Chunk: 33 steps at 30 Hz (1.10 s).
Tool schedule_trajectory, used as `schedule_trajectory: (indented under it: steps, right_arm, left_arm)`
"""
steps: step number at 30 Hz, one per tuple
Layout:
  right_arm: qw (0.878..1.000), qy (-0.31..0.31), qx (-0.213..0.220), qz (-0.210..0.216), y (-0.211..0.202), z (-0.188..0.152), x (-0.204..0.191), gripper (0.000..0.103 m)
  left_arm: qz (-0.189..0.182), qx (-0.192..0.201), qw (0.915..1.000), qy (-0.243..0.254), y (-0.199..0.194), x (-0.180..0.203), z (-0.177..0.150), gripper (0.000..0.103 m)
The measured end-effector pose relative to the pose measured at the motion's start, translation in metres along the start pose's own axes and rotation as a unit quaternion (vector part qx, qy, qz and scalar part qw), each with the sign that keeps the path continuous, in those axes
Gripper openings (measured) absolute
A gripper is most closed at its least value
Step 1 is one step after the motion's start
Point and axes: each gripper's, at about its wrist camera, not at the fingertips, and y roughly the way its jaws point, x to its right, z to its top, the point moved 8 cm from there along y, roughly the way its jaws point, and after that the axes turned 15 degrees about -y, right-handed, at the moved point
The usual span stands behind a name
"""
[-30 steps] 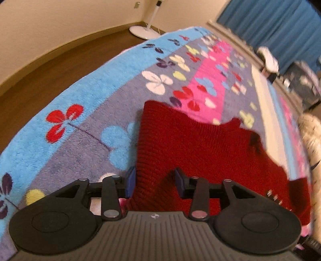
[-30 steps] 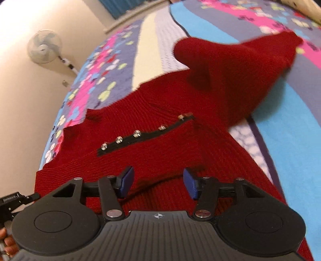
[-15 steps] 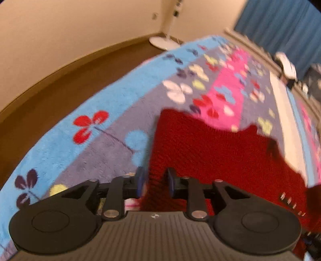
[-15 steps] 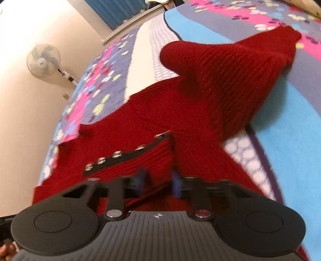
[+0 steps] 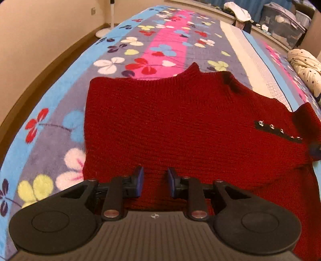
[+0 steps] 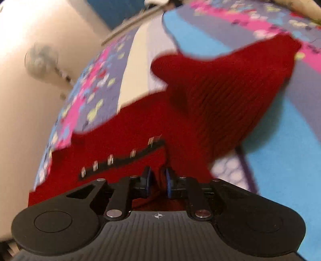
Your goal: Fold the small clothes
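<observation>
A red knit sweater point(image 5: 180, 120) lies spread on a flowered blanket point(image 5: 140, 46). A black strip with metal studs point(image 5: 278, 131) sits near its right shoulder. My left gripper point(image 5: 155, 182) is at the sweater's near edge, with its blue pads closed on a ridge of knit. The right wrist view is blurred. In it the sweater point(image 6: 130, 124) has one sleeve point(image 6: 230, 84) bunched up toward the far right. My right gripper point(image 6: 158, 180) sits just below the studded strip point(image 6: 120, 160). Its jaws are narrow and opening slightly, and a fold of red knit is still pinched between the pads.
The blanket point(image 6: 280, 130) covers a wide bed. A wooden floor point(image 5: 50, 66) and a standing fan point(image 6: 41, 60) lie off one side. A star-print cloth point(image 5: 305, 64) rests at the far right. Storage boxes point(image 5: 284, 18) and white laundry point(image 5: 238, 12) line the back.
Both grippers stood wider over the sweater's near edge and have closed on the knit. The left one has shifted from the sweater's left corner toward the middle of that edge, and its view has rolled.
</observation>
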Motion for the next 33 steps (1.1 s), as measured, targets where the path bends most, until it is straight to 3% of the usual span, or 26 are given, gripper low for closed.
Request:
schedule_trajectory:
  steps: [2,5,8,14,17,22,28,30,32,33]
  right_arm:
    - [0.998,-0.003,0.060,-0.009,-0.022,0.022,0.004,0.032]
    - [0.991,0.028,0.131,-0.024,-0.048,0.052,0.031,0.034]
    - [0.982,0.071,0.162,-0.061,-0.059,0.065,0.083,0.035]
    - [0.969,0.193,0.129,-0.088,-0.042,0.062,0.184,0.040]
    - [0.967,0.215,0.102,-0.094,-0.021,0.050,0.211,0.042]
    - [0.961,0.255,0.080,-0.072,0.005,0.030,0.227,0.044]
    - [0.967,0.234,0.084,-0.051,0.017,0.038,0.221,0.045]
    - [0.969,0.226,0.087,-0.054,0.018,0.039,0.220,0.040]
    - [0.970,0.217,0.087,-0.062,0.018,0.038,0.221,0.016]
    - [0.969,0.220,0.091,-0.062,0.017,0.037,0.222,0.015]
  left_arm:
    - [-0.002,-0.003,1.0000,0.006,-0.004,0.002,0.000,0.032]
    - [0.003,-0.001,0.9998,0.019,-0.001,0.002,-0.003,0.032]
    - [0.003,-0.001,0.9998,0.019,0.005,0.003,-0.001,0.033]
    - [0.003,-0.001,0.9998,0.022,0.004,0.000,-0.003,0.033]
    - [0.003,0.000,0.9998,0.022,0.004,0.000,-0.003,0.033]
    - [0.004,0.001,0.9997,0.025,0.007,0.002,-0.002,0.033]
    - [0.002,0.003,0.9996,0.029,0.008,0.002,-0.001,0.033]
    - [0.003,0.003,0.9996,0.029,0.008,0.003,-0.001,0.033]
    - [0.002,0.002,0.9996,0.028,0.007,0.002,-0.001,0.033]
    - [0.001,0.001,0.9996,0.027,0.008,0.002,-0.001,0.033]
